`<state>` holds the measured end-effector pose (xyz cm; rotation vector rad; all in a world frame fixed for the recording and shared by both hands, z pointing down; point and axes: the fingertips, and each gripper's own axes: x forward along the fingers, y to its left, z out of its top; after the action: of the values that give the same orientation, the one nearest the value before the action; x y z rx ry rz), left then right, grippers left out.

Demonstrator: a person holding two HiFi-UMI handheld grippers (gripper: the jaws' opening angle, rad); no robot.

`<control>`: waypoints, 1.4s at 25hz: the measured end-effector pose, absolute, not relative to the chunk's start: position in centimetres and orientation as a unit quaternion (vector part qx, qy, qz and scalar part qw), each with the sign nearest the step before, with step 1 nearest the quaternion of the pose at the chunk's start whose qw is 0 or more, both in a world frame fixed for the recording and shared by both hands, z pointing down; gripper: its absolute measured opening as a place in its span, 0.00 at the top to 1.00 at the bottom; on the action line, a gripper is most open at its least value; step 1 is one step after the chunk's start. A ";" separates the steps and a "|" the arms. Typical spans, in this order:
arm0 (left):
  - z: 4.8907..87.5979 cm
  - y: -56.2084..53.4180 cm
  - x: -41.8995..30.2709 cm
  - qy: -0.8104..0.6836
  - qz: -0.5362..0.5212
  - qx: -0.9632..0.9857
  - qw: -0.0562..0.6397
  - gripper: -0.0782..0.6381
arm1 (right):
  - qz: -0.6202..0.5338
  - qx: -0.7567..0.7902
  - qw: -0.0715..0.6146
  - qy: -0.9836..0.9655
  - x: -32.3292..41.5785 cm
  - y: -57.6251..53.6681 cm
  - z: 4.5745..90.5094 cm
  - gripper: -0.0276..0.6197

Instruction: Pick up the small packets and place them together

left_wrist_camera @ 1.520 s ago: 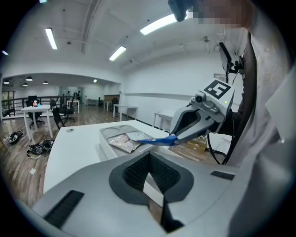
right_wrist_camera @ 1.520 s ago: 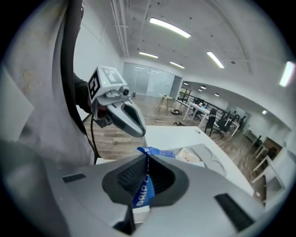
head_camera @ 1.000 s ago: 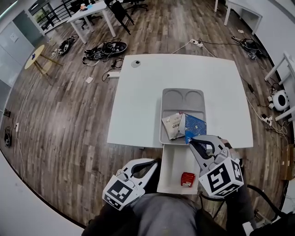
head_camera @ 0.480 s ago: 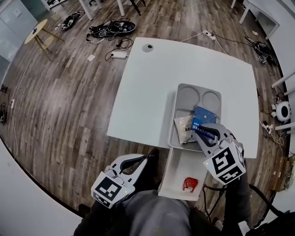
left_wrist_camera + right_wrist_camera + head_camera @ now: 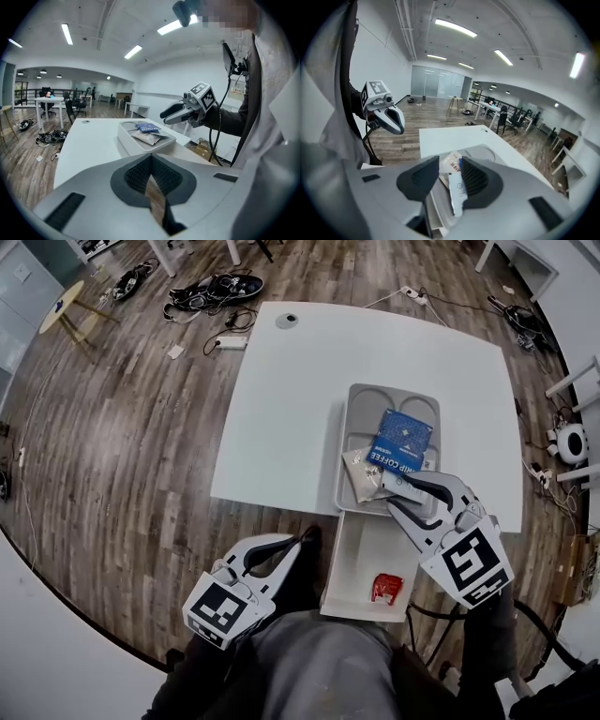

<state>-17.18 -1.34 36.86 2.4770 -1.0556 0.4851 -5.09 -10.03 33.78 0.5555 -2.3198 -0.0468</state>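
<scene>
Packets lie in the grey tray [image 5: 348,427] on the white surface [image 5: 291,409], blue packet [image 5: 401,439] overlapping pale packet [image 5: 361,474]. The right gripper [image 5: 392,496] fingers [image 5: 480,180], just opening, loosely straddle the blue packet's white end. The left gripper [image 5: 304,540] fingers are closed, empty.

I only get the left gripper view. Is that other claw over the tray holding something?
Observer: No. The right gripper has jaws that have just been opening; the blue packet has its edge between them, unclamped.
Operator: What's in that packet?
Observer: The head view shows "DRIP COFFEE" printed on it.
Operator: Are all packets in the tray?
Observer: No, a red packet lies on a lower shelf beside the table.
</scene>
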 end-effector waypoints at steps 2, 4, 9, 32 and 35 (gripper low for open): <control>36.7 -1.2 -16.1 -0.370 0.171 0.893 0.192 0.91 | -0.020 0.216 0.371 -0.903 -4.3 -9.1 33.7 0.73; 36.7 -0.4 -15.0 -0.360 0.169 0.898 0.188 0.91 | -0.013 0.208 0.380 -0.901 -3.5 -7.5 34.1 0.73; 36.9 1.8 -12.8 -0.343 0.166 0.905 0.187 0.91 | 0.027 0.107 0.453 -0.885 -2.2 -0.1 38.3 0.73; 39.3 3.6 -18.1 -0.427 0.124 0.865 0.232 0.91 | -0.020 -0.132 0.657 -0.741 -2.2 6.5 48.8 0.92; 39.6 3.0 -18.7 -0.430 0.121 0.864 0.233 0.91 | -0.018 -0.136 0.653 -0.745 -2.4 6.5 48.7 0.94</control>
<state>-18.73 3.00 39.60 2.3725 -1.1826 0.3336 -2.41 6.48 48.67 -0.3085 -1.6897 -0.0413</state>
